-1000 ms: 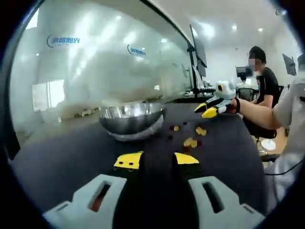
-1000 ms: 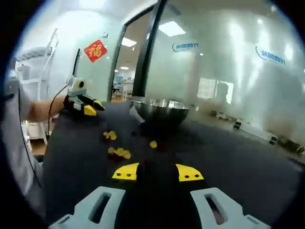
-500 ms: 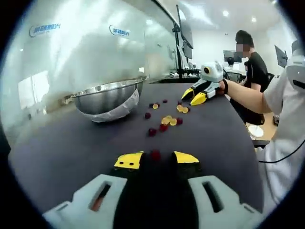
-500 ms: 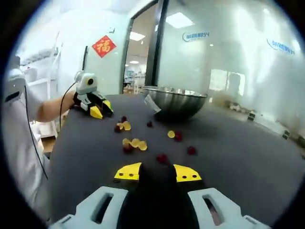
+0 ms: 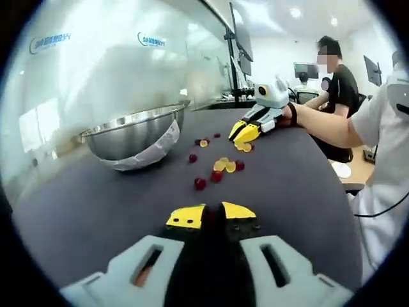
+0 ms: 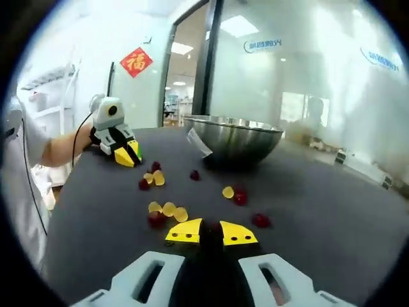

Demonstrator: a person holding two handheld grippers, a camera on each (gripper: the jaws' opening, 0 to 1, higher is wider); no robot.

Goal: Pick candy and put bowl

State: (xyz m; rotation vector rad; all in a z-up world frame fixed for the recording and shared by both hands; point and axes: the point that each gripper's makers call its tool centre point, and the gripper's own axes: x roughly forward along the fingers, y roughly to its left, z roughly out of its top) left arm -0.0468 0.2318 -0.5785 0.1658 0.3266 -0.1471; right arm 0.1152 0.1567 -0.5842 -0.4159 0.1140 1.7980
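Observation:
A steel bowl (image 5: 131, 131) (image 6: 233, 137) stands on a dark table (image 5: 77, 211). Red and yellow candies lie loose beside it: a yellow cluster (image 5: 223, 165) (image 6: 167, 209), single red candies (image 5: 200, 183) (image 6: 261, 220). In the left gripper view my left gripper (image 5: 213, 214) has its yellow-tipped jaws drawn close on a dark red candy. My right gripper (image 6: 211, 231) is likewise shut on a red candy low on the table. Each gripper also appears in the other's view, held by a hand: the right gripper (image 5: 239, 135) at the far candies, the left gripper (image 6: 128, 155) by the table's left side.
A frosted glass wall runs behind the bowl. A monitor on a pole (image 5: 239, 38) stands at the table's far end, and a person in black (image 5: 339, 70) sits beyond it. A doorway with a red sign (image 6: 136, 62) is behind the left hand.
Both grippers came down and forward to the candies over the last second. Both pairs of jaws went from wide open to closed, each on a red candy that lay just ahead of them.

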